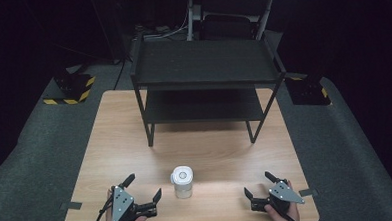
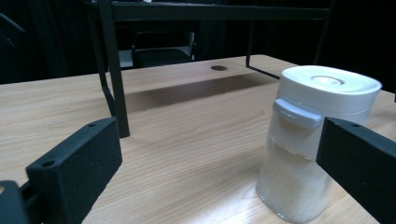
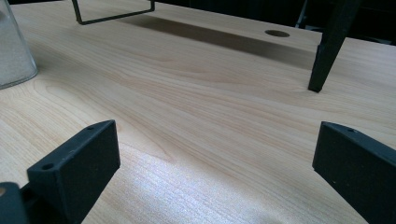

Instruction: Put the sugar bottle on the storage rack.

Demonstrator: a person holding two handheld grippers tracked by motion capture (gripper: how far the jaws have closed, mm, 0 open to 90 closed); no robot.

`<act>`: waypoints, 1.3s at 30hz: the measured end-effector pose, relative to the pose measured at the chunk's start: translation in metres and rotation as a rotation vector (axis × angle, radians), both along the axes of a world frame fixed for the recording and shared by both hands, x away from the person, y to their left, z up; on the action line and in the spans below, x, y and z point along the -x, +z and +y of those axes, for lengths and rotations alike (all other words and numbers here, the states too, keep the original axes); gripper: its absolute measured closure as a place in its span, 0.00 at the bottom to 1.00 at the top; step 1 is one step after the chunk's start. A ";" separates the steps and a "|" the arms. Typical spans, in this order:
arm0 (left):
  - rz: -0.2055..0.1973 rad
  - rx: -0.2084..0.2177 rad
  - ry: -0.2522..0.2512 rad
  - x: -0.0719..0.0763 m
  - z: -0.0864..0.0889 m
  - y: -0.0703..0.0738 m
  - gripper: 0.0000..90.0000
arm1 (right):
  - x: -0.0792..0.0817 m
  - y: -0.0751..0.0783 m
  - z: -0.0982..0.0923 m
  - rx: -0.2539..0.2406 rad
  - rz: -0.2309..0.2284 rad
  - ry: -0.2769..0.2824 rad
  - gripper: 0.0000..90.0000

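**Jar between 2 spread grippers**

A white-lidded jar [image 1: 182, 182] of white grains stands upright on the table [image 1: 135, 138], in front of the black shelf [image 1: 202, 65]. Left gripper [image 1: 143, 187] and right gripper [image 1: 260, 184] flank it, jaws wide apart, holding nothing.

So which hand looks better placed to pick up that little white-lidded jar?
Probably the left. The left tool sits open right beside the jar, already partly between its jaws in its own view; the right tool is farther off.
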State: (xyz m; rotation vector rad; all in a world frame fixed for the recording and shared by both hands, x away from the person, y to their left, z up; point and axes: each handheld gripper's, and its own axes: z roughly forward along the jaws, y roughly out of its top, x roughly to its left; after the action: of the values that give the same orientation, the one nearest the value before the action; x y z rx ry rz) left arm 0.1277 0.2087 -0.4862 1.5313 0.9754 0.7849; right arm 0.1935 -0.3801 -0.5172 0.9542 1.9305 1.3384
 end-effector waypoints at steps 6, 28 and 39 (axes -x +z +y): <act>-0.012 0.002 -0.003 0.008 -0.024 -0.009 0.01 | 0.000 0.000 0.000 -0.002 -0.001 -0.001 0.00; 0.006 0.006 0.001 -0.002 -0.097 -0.034 0.02 | 0.000 -0.002 -0.002 -0.010 -0.010 0.007 0.00; 0.015 -0.003 0.075 -0.009 -0.121 -0.034 0.10 | 0.001 -0.003 -0.003 -0.012 -0.013 0.011 0.00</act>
State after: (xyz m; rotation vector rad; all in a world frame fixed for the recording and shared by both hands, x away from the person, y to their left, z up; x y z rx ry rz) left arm 0.1363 0.0876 -0.5200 1.5125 1.0483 0.8295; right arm 0.1930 -0.3833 -0.5198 0.9402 1.9226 1.3602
